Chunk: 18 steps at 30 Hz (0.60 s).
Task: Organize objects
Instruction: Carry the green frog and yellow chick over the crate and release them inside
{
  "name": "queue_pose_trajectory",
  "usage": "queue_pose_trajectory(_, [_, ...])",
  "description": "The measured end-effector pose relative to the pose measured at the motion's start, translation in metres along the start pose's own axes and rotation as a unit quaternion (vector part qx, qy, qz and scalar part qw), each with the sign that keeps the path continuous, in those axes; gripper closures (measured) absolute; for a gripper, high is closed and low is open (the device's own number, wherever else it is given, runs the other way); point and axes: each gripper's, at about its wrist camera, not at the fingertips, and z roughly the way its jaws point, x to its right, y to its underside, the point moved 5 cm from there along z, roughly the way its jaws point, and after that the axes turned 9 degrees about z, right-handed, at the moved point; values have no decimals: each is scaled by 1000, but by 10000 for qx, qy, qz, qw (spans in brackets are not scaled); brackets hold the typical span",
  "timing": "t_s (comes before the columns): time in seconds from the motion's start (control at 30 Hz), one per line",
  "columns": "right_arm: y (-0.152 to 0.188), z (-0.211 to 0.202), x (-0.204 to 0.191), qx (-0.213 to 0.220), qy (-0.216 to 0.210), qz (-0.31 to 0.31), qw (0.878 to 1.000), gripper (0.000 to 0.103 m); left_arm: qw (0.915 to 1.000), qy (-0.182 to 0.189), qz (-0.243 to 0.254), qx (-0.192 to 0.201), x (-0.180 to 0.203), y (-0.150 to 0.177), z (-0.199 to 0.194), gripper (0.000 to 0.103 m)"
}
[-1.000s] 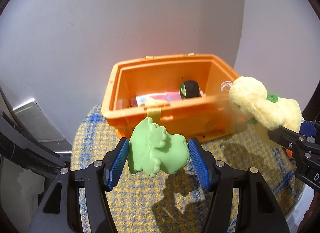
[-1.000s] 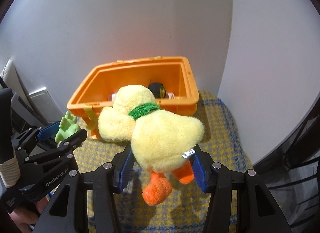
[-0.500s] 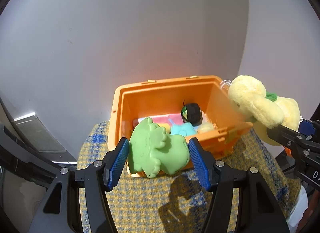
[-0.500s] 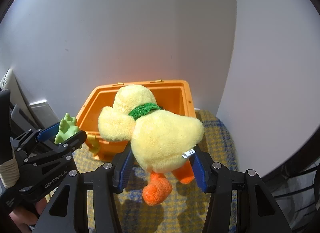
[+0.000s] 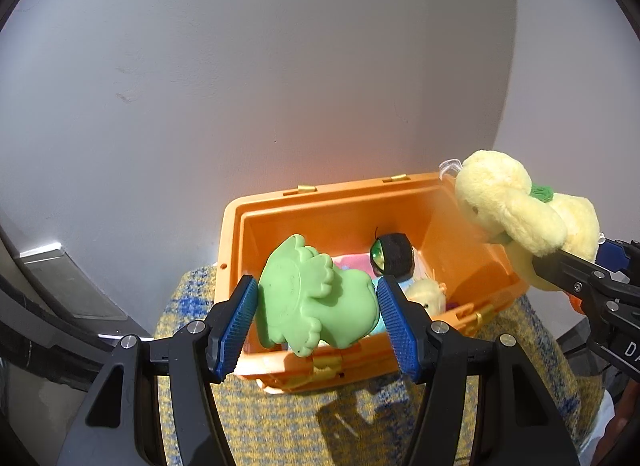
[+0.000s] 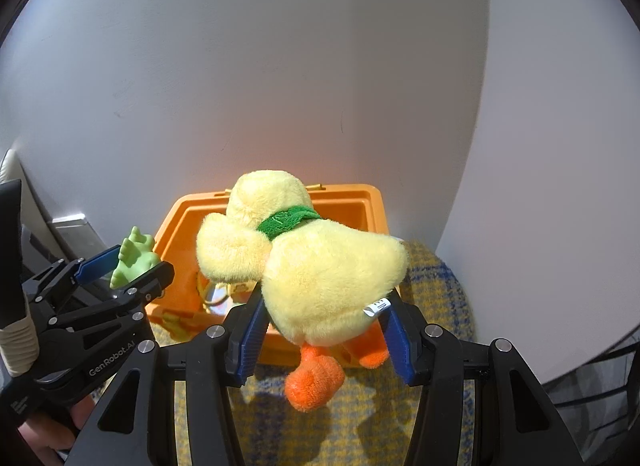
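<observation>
We see a yellow-and-blue checked cloth (image 5: pixel 280 426) beneath a plain white wall (image 5: pixel 240 65). Our left gripper (image 5: pixel 318 320) clamps a green toy (image 5: pixel 316 298) above the orange bin (image 5: pixel 232 250), which holds a black ball (image 5: pixel 394 254) and small toys; our right gripper (image 6: pixel 324 330) pinches the yellow plush duck (image 6: pixel 320 266) over its right rim.

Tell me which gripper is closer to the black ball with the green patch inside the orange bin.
Left. The left gripper, clamped on the green toy, hangs over the orange bin right beside the black ball. The right gripper holds the yellow plush duck at the bin's right edge.
</observation>
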Motion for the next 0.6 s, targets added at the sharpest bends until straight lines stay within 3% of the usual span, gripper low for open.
queue_pose_trajectory(0.6, [-28, 60, 1, -200, 7, -6, 9998, 50, 9997, -5, -118, -211, -15, -10, 46, 43])
